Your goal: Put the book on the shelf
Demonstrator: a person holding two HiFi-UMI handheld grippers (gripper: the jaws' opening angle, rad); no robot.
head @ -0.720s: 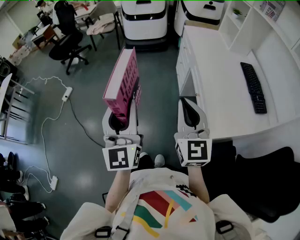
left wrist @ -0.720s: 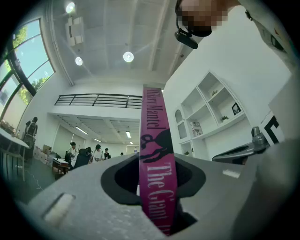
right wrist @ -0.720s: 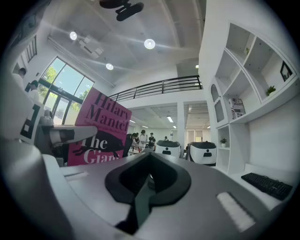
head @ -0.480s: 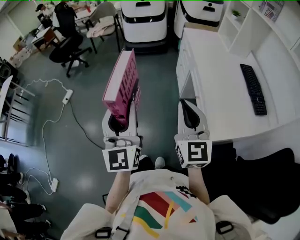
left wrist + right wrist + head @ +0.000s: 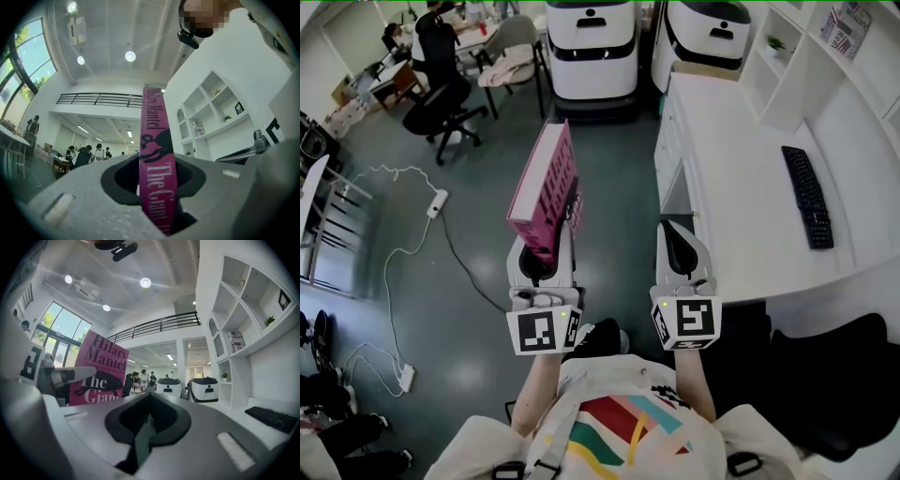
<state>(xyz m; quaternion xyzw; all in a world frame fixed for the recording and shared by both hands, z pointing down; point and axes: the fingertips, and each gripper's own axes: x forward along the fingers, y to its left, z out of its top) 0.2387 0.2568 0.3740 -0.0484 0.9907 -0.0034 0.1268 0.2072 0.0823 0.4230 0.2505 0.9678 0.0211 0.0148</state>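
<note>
The pink book (image 5: 546, 183), clamped upright in the left gripper (image 5: 547, 236) (right gripper (image 5: 677, 231) closed, empty), should be held vertical & carried w/o tilting toward the shelf (image 5: 769, 70).

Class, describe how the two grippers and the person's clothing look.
The left gripper and right gripper are light grey rounded shells with black-lined openings. Each carries a cube with black-and-white square markers. The top is cream with coloured stripes.
</note>
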